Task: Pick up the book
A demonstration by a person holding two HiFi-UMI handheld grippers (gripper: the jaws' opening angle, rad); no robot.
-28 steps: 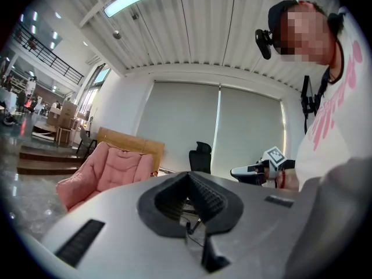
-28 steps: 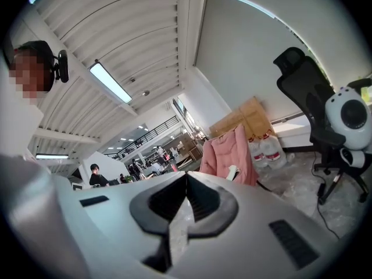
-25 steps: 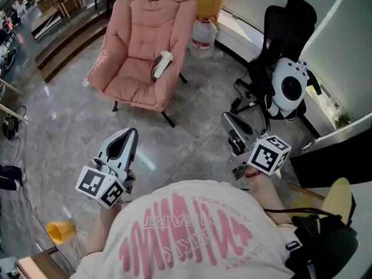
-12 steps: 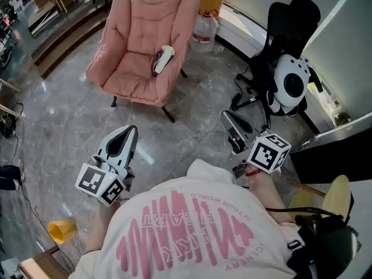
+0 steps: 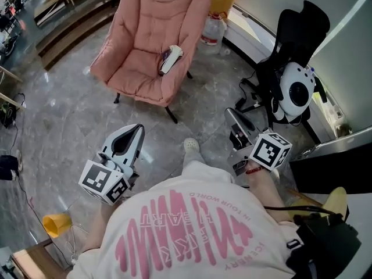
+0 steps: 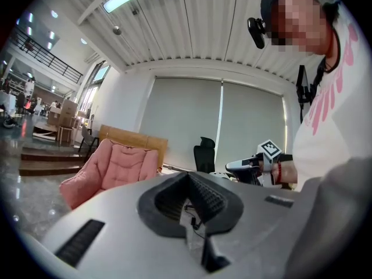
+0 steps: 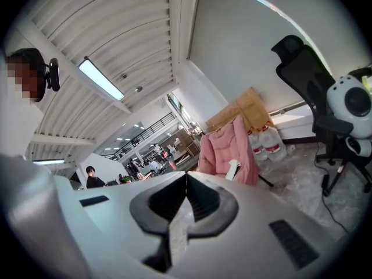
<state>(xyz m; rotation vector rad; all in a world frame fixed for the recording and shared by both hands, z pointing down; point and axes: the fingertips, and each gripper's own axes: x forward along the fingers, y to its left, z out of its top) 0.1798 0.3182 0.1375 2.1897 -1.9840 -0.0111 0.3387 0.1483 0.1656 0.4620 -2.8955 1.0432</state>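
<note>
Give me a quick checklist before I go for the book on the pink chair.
1. Book in sight: ok, it lies on the chair seat.
2. Left tool empty: ok, jaws together on nothing.
3. Right tool empty: ok, jaws together on nothing.
4. Jaws open for a grasp: not ok, both are shut.
5. Book within reach: not ok, the chair stands well ahead of both tools.

The person's grey-and-black left gripper [image 5: 137,129] is held low in front of the body, nearly level, its jaws pressed together with nothing between them. The matching right gripper [image 5: 231,114] is held alongside, well apart from it, jaws likewise closed and empty. The right wrist [image 5: 253,172] wears a red band.
</note>
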